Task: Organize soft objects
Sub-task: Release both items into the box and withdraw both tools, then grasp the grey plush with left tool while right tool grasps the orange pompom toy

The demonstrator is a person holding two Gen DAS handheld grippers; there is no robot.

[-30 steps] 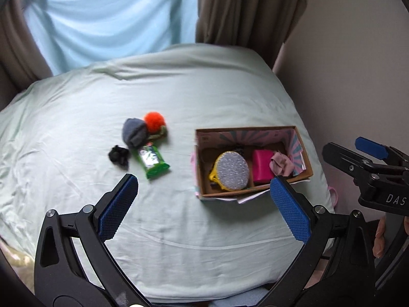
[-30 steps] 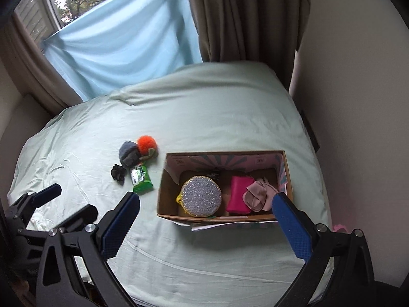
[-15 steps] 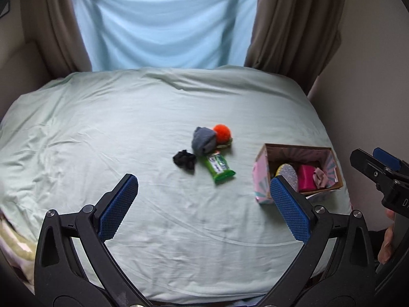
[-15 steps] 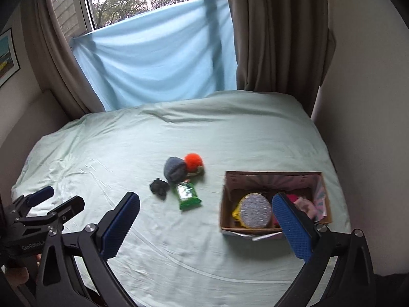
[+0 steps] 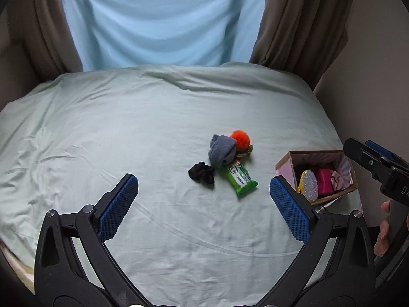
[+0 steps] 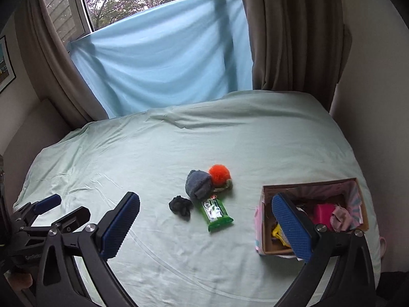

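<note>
Pale green bedding covers the bed (image 5: 127, 128) from edge to edge, with a blue sheet (image 6: 163, 58) hung over the window behind it and brown curtains (image 6: 294, 30) on either side. Trees show through the glass above the sheet.

Near the middle of the bed sits a small cluster of soft things. A grey sock bundle (image 5: 222, 149) touches an orange pompom (image 5: 239, 139) on its right, and the pompom rests against a bit of braided cord (image 6: 225, 185). Just in front of the sock lies a green wipes packet (image 5: 241, 179), tilted, its near end pointing toward the box. A black scrunchie (image 5: 202, 173) lies beside the packet on its left, close but apart from it.

At the right edge of the bed stands an open cardboard box (image 5: 283, 163) with a pink outer side. Inside it I can see a glittery round pouch (image 5: 309, 185) with yellow trim, a magenta piece (image 5: 324, 180) next to it, and a pale pink cloth (image 5: 337, 180) at the far right.

Both tongs hover over the near edge of the bed, holding nothing. The left tongs (image 5: 204, 204) have their blue pads wide apart, and so do the right tongs (image 6: 205, 223). A hand (image 5: 383, 230) grips the right tool's handle at the edge of the left view.
</note>
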